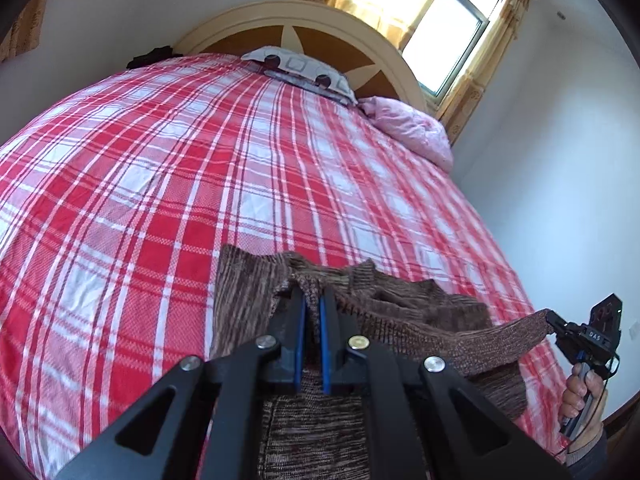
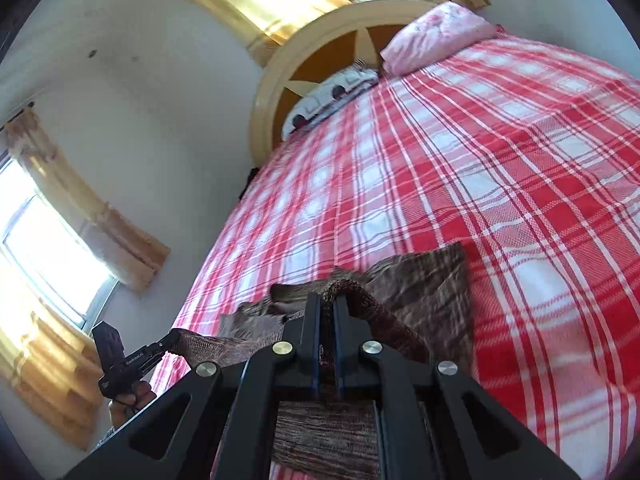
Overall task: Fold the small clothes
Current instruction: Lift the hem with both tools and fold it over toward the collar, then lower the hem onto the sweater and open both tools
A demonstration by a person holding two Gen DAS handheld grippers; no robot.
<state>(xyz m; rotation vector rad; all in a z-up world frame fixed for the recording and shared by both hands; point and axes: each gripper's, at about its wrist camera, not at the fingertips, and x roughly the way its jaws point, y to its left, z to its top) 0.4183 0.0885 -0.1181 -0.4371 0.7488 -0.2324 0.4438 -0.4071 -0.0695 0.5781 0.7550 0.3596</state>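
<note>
I have both grippers, left and right, pinching the brown knit over the near plaid bed. Far off: pillows, headboard, window.

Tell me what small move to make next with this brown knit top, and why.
Probably carry both held corners forward and lower them onto the far part of the brown knit top. The left gripper and right gripper are each shut on an edge, lifted off the plaid bedspread, while the far part lies rumpled on it.
</note>
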